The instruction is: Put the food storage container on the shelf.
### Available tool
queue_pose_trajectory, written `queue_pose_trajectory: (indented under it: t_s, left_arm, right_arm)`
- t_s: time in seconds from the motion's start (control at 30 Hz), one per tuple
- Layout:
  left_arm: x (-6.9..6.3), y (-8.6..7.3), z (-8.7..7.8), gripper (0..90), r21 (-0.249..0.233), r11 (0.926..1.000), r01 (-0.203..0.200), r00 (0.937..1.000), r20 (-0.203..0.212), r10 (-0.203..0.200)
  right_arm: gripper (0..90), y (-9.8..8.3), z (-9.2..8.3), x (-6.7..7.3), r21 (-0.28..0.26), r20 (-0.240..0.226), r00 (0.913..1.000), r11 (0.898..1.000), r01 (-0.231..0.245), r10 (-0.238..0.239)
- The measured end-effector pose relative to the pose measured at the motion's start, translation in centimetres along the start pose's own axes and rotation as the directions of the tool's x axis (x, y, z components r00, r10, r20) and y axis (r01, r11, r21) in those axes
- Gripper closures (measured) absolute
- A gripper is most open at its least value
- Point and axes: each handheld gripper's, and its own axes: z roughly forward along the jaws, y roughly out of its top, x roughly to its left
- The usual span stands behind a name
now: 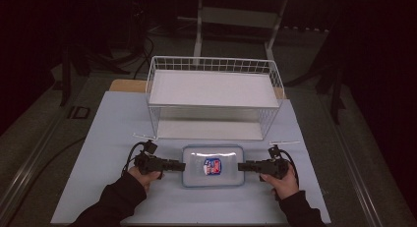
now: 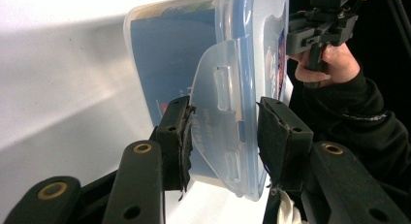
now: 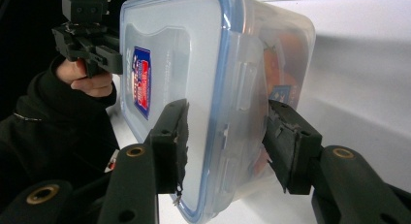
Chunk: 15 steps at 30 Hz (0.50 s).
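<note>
Your left claw (image 1: 181, 165) is clenched on the flap at the left end of the lidded plastic box (image 1: 213, 165). Your right claw (image 1: 242, 167) straddles the opposite end, jaws part open around the latch, with a gap visible on at least one side. The box lies flat near the table's (image 1: 108, 138) front edge, about midway along it. Farther back, toward the far edge, stands a white wire rack (image 1: 214, 97). Beyond that, the room is dark.

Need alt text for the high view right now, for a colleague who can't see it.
A clear plastic container with a blue-rimmed lid lies on a pale table, with the left hand-held gripper at one end and the right hand-held gripper at the other. Behind it stands a white wire basket.
</note>
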Motion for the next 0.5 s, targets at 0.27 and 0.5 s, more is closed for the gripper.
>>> queue_pose_trajectory:
  t_s: [0.27, 0.5]
  left_arm:
    - [-1.1, -0.5, 0.1, 57.4, -0.019, 0.9998, -0.007, 0.9991, -0.043, 0.006]
    - [-1.7, -0.1, 0.1, 57.4, -0.045, 0.9983, -0.037, 0.9983, -0.047, 0.035]
  right_arm:
    - [53.2, -0.4, -0.4, 0.9, -0.004, 0.027, 0.9996, 1.000, 0.010, -0.010]
    - [53.2, -0.1, -1.1, 1.2, -0.032, 0.037, 0.9986, 0.999, 0.040, -0.038]
